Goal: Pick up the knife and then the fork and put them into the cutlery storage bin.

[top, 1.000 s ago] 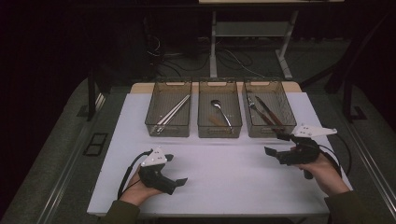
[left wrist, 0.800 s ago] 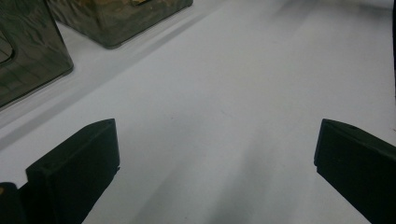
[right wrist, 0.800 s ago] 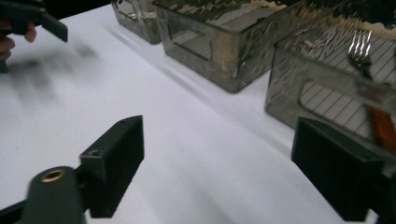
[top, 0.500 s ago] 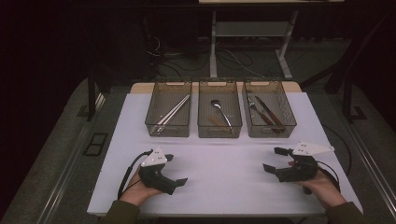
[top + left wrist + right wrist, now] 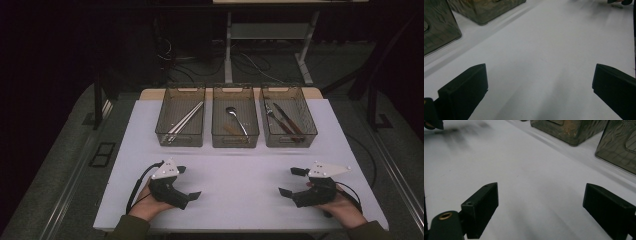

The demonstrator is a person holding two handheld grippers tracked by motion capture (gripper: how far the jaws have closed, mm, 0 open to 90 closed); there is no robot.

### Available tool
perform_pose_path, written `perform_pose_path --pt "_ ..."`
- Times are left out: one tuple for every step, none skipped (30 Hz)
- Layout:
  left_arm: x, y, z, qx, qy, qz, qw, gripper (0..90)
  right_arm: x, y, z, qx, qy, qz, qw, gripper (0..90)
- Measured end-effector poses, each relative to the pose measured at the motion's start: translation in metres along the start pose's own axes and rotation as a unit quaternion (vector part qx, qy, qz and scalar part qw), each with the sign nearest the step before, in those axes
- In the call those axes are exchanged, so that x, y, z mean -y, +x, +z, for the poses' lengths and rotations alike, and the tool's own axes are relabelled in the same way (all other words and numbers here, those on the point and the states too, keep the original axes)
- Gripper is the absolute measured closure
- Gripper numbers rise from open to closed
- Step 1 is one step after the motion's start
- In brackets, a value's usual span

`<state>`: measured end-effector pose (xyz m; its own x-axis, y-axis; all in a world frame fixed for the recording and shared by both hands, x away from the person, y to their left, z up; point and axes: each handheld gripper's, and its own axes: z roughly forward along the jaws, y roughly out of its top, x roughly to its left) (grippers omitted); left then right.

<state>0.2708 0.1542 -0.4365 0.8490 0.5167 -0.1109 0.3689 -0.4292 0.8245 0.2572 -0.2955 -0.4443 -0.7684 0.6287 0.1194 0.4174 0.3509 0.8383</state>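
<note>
Left hand-held gripper (image 5: 187, 182): near the table's (image 5: 240, 170) front-left corner, held in a hand (image 5: 150, 202); jaws spread wide over bare white surface, nothing between them.
Left bin (image 5: 165, 137): at the back edge, left of three smoky clear bins in a row; a pair of metal tongs (image 5: 185, 121) lies slantwise inside.
Middle bin (image 5: 235, 142): just beside the left bin; holds a spoon (image 5: 236, 118).
Right bin (image 5: 310, 135): just beside the middle bin; holds a fork (image 5: 274, 117) and a knife (image 5: 287, 120) side by side.
Right hand-held gripper (image 5: 291, 181): near the front-right corner, pointing toward the table's middle; jaws apart and just been opening, nothing between them.
Writing: no label or brand can be read.
</note>
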Motion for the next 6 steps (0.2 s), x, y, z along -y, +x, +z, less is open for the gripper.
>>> perform_pose_path --pt "0.0001 0.0 0.0 0.0 0.0 0.0 1.0 0.0 -0.0001 -0.0002 0.0 0.001 0.0 0.0 1.0 12.9" --pt "0.0001 0.0 -0.0001 0.0 0.0 -0.001 1.0 0.0 0.0 -0.0003 0.0 0.001 0.0 0.0 1.0 12.9" --pt "0.0001 0.0 0.0 -0.001 0.0 -0.001 1.0 0.0 0.0001 -0.0003 0.0001 0.0 0.0 -0.001 1.0 12.9" --pt "0.0001 0.0001 0.0 0.0 0.0 -0.001 1.0 0.0 0.0002 -0.0003 0.0002 0.0 0.0 -0.001 1.0 12.9" --pt "0.0001 0.0001 0.0001 0.0 0.0 0.0 1.0 0.0 0.0001 -0.0003 0.0002 0.001 0.0 -0.002 1.0 12.9" --pt "0.0001 0.0001 0.0002 0.0 0.001 0.0 1.0 0.0 0.0001 -0.0003 0.0001 0.0 0.0 -0.002 1.0 12.9"
